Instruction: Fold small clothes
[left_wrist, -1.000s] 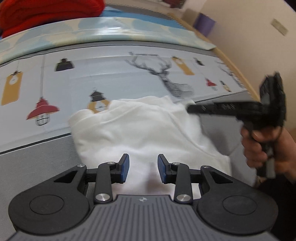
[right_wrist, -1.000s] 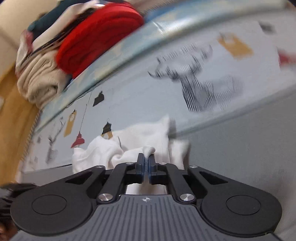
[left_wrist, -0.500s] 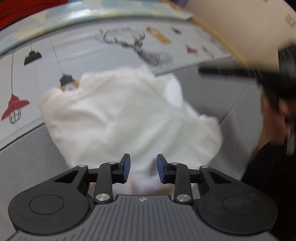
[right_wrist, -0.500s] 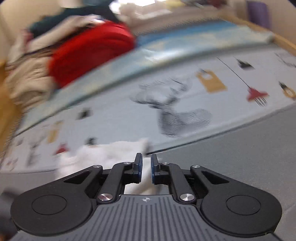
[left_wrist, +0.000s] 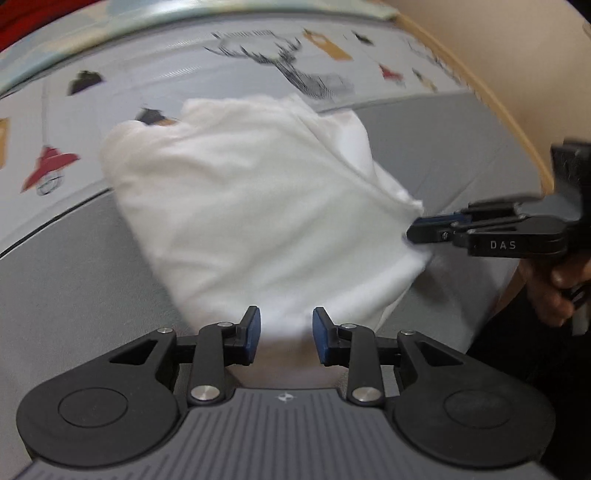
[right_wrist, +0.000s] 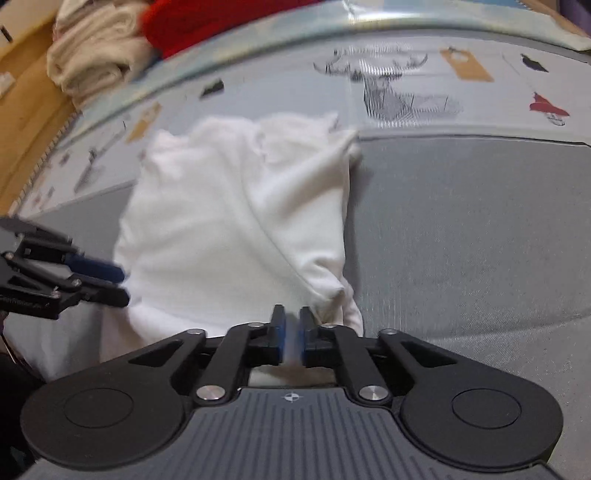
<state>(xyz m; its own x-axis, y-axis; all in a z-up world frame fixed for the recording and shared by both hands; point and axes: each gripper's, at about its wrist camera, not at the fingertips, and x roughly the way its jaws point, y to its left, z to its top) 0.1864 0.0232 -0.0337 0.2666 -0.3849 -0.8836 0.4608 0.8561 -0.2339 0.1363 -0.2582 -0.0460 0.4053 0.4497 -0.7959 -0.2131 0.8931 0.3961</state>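
Observation:
A white garment (left_wrist: 258, 206) lies loosely folded on the grey surface, with creases and a diagonal fold line. My left gripper (left_wrist: 286, 339) hovers over its near edge, open, cloth lying below the gap and not pinched. From the right wrist view the garment (right_wrist: 229, 221) fills the middle and the left gripper (right_wrist: 123, 284) stands at its left side. My right gripper (right_wrist: 291, 334) is at the near right corner; its jaws are opening, a narrow gap showing pale cloth, the pads not pressing. The right gripper (left_wrist: 415, 229) touches that corner.
A printed mat with a deer (left_wrist: 295, 70) and lamps lies behind the garment. A red folded garment (right_wrist: 207, 22) and beige towels (right_wrist: 99, 62) are stacked at the far left. A wooden edge (left_wrist: 480, 92) borders the right. A hand (left_wrist: 554, 291) holds the right gripper.
The right gripper was shut on a white cloth tip; its jaws have parted and it has swung to the garment's near right corner. The left gripper has moved closer over the garment.

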